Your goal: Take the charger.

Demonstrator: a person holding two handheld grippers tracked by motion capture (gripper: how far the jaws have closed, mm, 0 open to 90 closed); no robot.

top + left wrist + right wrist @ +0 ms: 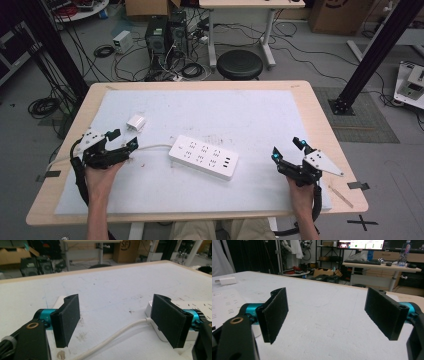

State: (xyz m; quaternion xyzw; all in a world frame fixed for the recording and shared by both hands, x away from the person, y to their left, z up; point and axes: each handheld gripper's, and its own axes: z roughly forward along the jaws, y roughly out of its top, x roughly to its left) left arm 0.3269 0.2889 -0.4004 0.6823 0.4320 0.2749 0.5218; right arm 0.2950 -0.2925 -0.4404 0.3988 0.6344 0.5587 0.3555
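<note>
While both pairs of black two-jaw tongs stand released with nothing between their pads, the left gripper [126,140] hangs over the near-left part of the white foam-covered wooden table [250,107], its jaws straddling the white rubber cable [117,336] that runs from the left table edge to the white rectangular power strip [204,156] lying at the middle of the sheet. In the left gripper view the cable passes between the open pads without touching either, and the strip's near end sits just behind the right-hand pad. A small white boxy plug adapter [136,122] lies a little farther off, just beyond that gripper. The right gripper [287,149] waits at the near right, well apart from the strip, its jaws pointing towards it. The step in hand looks like the approach, probably towards the adapter, though the cable may be the aim; the views do not settle which. Next the left hand would have to centre its jaws over the chosen piece, sink to it and close, while the right steadies the strip.
</note>
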